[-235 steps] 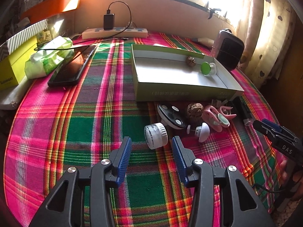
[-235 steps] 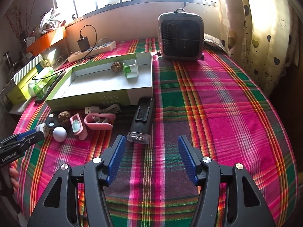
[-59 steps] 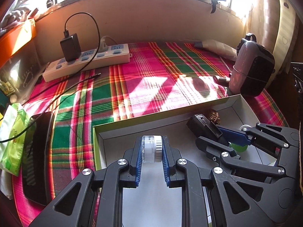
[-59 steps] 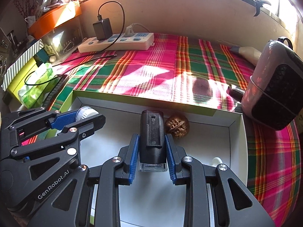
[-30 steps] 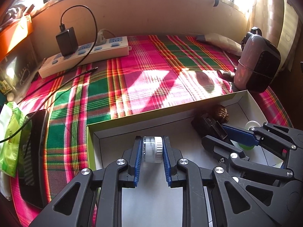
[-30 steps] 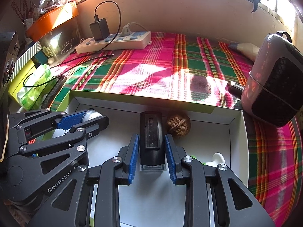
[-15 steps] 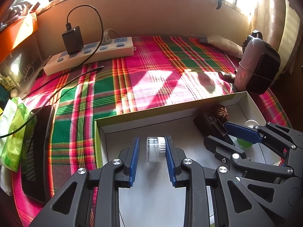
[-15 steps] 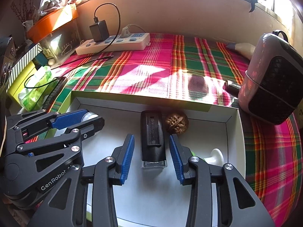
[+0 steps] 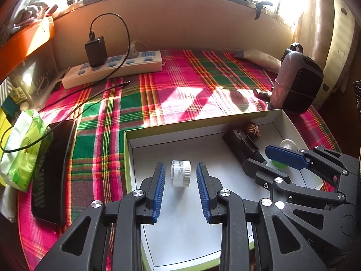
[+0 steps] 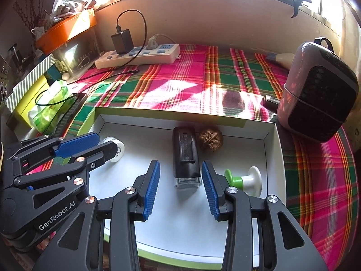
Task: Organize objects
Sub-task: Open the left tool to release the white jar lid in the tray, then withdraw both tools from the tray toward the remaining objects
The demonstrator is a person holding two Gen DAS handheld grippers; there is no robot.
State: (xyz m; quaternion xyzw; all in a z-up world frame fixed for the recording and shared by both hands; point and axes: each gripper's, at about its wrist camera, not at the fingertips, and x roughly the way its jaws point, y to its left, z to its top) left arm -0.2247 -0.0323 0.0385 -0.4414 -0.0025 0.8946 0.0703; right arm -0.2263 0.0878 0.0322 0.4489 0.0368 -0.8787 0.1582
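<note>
Jaws spread on both my grippers, over the white box (image 9: 133, 149).
My left gripper (image 9: 179, 190) straddles the small white jar (image 9: 180, 173) without touching; my right gripper (image 10: 180, 186) flanks the black device (image 10: 185, 155) beside the walnut (image 10: 211, 142); both things lie in the box on the plaid table (image 9: 180, 90).

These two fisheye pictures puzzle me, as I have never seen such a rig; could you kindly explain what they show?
There is no robot: a person holds a hand-held gripper in each hand, each with a camera looking along its blue fingers. One picture is from the left gripper, the other from the right gripper. Both are open and hold nothing. They hover over a box on a plaid cloth. Between the left fingers lies a white jar; between the right, a black device. A walnut and a green-and-white knob also lie in the box.
</note>
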